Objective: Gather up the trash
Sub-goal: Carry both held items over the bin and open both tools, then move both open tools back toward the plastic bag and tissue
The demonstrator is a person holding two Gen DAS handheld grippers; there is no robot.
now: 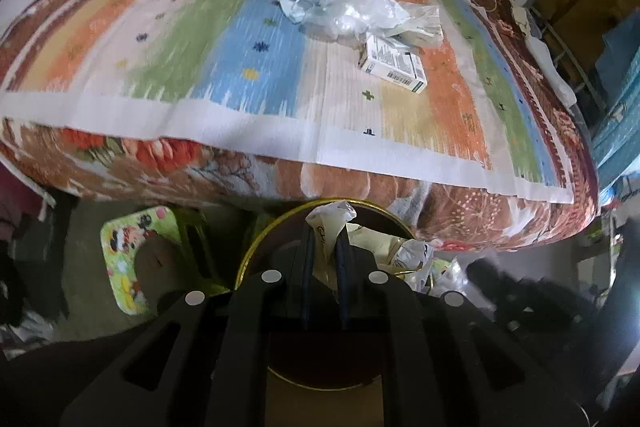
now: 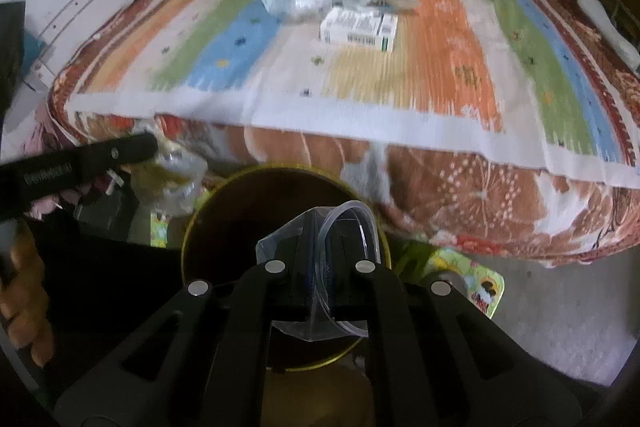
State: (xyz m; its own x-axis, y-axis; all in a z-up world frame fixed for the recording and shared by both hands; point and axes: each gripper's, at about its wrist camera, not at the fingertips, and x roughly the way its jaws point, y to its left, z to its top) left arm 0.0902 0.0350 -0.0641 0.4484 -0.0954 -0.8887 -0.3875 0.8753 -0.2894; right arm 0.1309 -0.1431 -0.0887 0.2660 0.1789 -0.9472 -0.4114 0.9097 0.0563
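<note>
Left wrist view: left gripper (image 1: 325,227) jaws clamped on crumpled wrapper (image 1: 331,217), held over bin (image 1: 250,251) so it can drop inside. Right gripper (image 2: 329,227) jaws pinch clear bag (image 2: 320,323) above same bin (image 2: 192,239), likely same reason. Beyond bin, on bed (image 1: 240,39): carton (image 1: 394,63) and plastic wad (image 1: 352,7) touching, not yet collected. Bin sits against bed edge, short carry.
</note>
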